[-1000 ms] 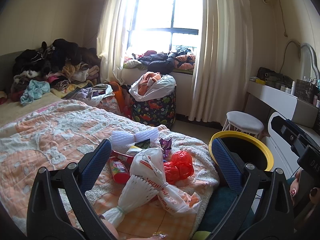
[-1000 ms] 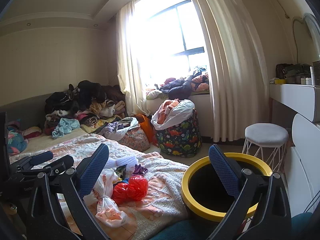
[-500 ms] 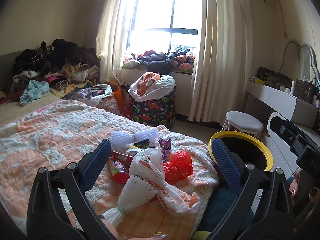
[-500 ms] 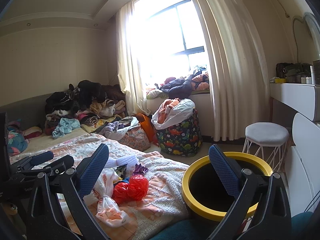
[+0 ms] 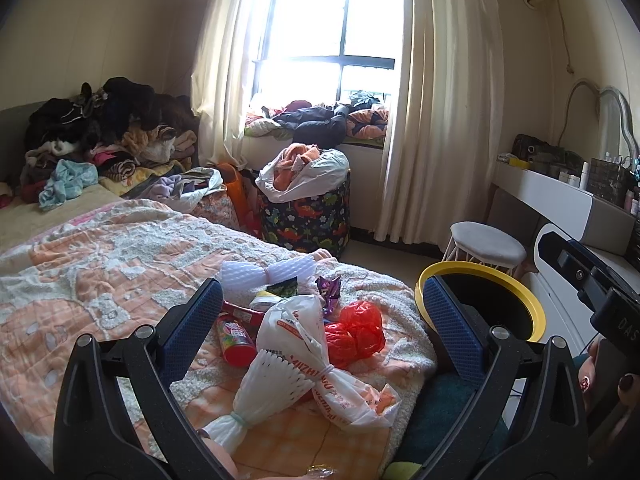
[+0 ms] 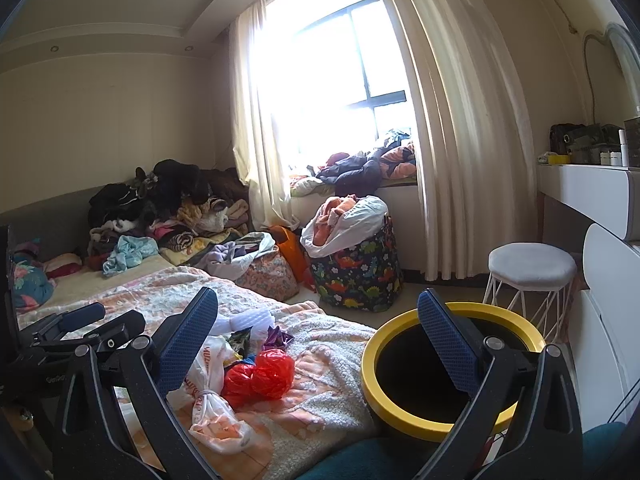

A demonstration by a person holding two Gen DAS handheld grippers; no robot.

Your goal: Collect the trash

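Observation:
A pile of trash lies on the bed's near corner: a white plastic bag [image 5: 320,364], a crumpled red bag [image 5: 354,332], a red can [image 5: 234,338], white foam netting [image 5: 264,274] and a purple wrapper [image 5: 329,286]. A black bin with a yellow rim [image 5: 536,312] stands on the floor to the right of the bed. My left gripper [image 5: 320,312] is open and empty, held above the pile. My right gripper [image 6: 316,332] is open and empty, between the red bag [image 6: 260,376] and the bin [image 6: 370,364]. The white bag [image 6: 208,404] lies at its left finger.
The bed has an orange patterned blanket [image 5: 92,264] and heaped clothes [image 5: 104,132] at its far end. A dinosaur-print hamper [image 5: 308,220] stands by the window. A white stool [image 5: 486,242] and a white dresser [image 5: 560,200] are on the right.

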